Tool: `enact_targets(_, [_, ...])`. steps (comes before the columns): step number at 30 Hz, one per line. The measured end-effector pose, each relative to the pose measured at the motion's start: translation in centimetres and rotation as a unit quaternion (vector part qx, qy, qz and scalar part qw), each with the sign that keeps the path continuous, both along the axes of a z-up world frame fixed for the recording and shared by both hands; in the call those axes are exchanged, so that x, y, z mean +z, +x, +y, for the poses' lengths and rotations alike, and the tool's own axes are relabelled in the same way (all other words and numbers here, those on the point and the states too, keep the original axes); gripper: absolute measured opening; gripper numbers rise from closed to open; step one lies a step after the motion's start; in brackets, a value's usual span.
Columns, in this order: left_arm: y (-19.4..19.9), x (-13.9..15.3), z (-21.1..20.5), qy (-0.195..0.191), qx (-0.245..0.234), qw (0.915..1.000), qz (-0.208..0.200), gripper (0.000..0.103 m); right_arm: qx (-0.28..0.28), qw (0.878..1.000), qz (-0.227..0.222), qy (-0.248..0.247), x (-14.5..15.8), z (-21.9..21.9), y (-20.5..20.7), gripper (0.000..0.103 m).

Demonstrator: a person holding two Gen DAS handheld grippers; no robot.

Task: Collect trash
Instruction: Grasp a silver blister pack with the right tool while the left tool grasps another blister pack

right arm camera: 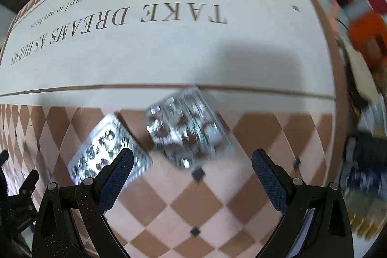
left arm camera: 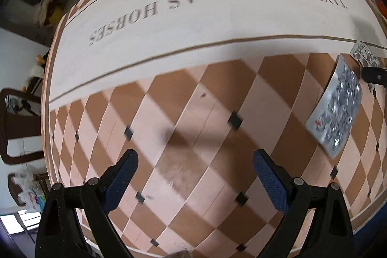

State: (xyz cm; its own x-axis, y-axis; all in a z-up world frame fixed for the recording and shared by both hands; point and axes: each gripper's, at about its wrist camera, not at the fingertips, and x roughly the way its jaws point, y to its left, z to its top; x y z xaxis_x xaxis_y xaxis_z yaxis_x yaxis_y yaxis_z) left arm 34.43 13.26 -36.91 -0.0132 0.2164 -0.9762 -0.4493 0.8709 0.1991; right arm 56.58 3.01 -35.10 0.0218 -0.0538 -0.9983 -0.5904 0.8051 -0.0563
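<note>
Two silver used pill blister packs lie on the checkered tablecloth. In the right wrist view one pack [right arm camera: 186, 127] lies just ahead of my open right gripper [right arm camera: 192, 161], between its fingers; the other pack [right arm camera: 106, 149] lies beside the left finger. In the left wrist view the long pack [left arm camera: 336, 110] is at the far right, the second pack [left arm camera: 364, 55] behind it, with the tip of my right gripper [left arm camera: 373, 74] next to them. My left gripper [left arm camera: 194, 161] is open and empty over bare cloth.
The cloth [left arm camera: 217, 23] has a white band printed "TAKE DREAMS AS HORSES". Red and orange items [right arm camera: 362, 16] and dark clutter [right arm camera: 362, 161] sit past the table's right edge. Chairs [left arm camera: 19, 127] stand at the left.
</note>
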Motion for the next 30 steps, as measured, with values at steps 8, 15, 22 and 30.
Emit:
enact_targets(8, [4.5,1.2,-2.8,-0.019,-0.066,0.9976,-0.011,0.097,-0.047,0.998,0.024,0.021,-0.3,-2.3,1.7,0.063])
enact_targets(15, [9.5,-0.1,-9.9,-0.108,-0.207,0.9723,0.012,0.097,-0.172,0.983,0.055,0.028,0.7,-10.6,-0.2,0.063])
enact_targets(22, [12.1,-2.6,-13.3,-0.095,-0.267,0.9568,0.064,0.096,-0.233,0.968,0.078,0.046,0.7,-14.9,-1.7,0.077])
enact_targets(30, [12.2,-2.1,-13.4,-0.116,-0.242,0.9626,0.037,0.065,-0.216,0.974,0.045,0.045,1.9,-15.4,-1.2,0.083])
